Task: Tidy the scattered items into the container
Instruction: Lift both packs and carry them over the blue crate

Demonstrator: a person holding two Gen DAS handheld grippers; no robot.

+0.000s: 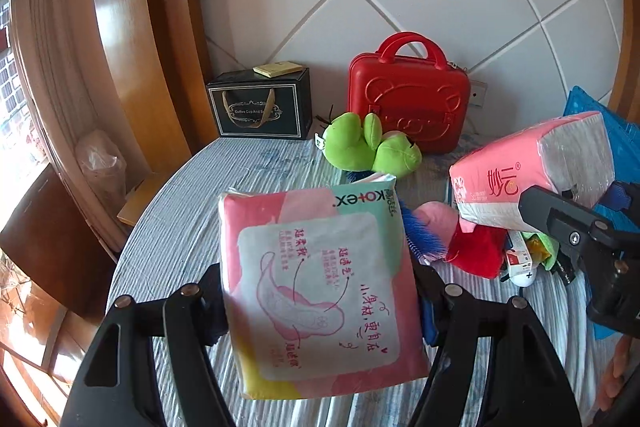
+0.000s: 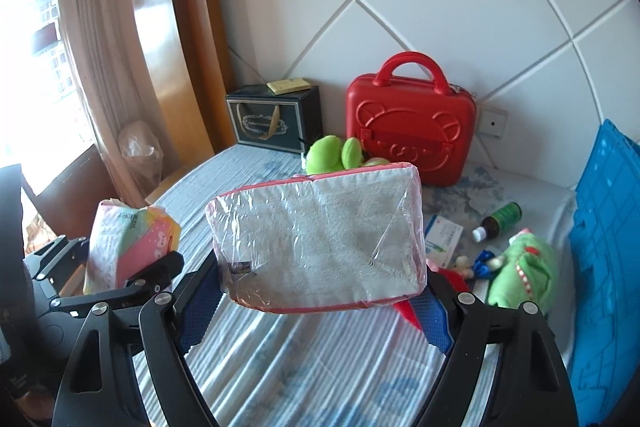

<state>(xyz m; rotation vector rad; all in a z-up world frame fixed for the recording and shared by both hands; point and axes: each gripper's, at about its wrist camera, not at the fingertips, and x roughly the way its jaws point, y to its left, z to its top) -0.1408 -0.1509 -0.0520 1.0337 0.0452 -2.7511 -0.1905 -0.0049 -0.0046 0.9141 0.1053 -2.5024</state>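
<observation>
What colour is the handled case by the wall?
Red case, with an embossed bear face; clearest in the right wrist view.

We see glossy plastic wrap on tissue pack (image 2: 320, 235) ctr frame, smooth hard-plastic red case (image 2: 408, 135) upper right, ribbed cloth bedsheet (image 2: 304, 359) btm.

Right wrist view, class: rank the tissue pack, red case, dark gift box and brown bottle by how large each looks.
1. Tissue pack, though nearness to the camera inflates it.
2. Red case.
3. Dark gift box.
4. Brown bottle.
</observation>
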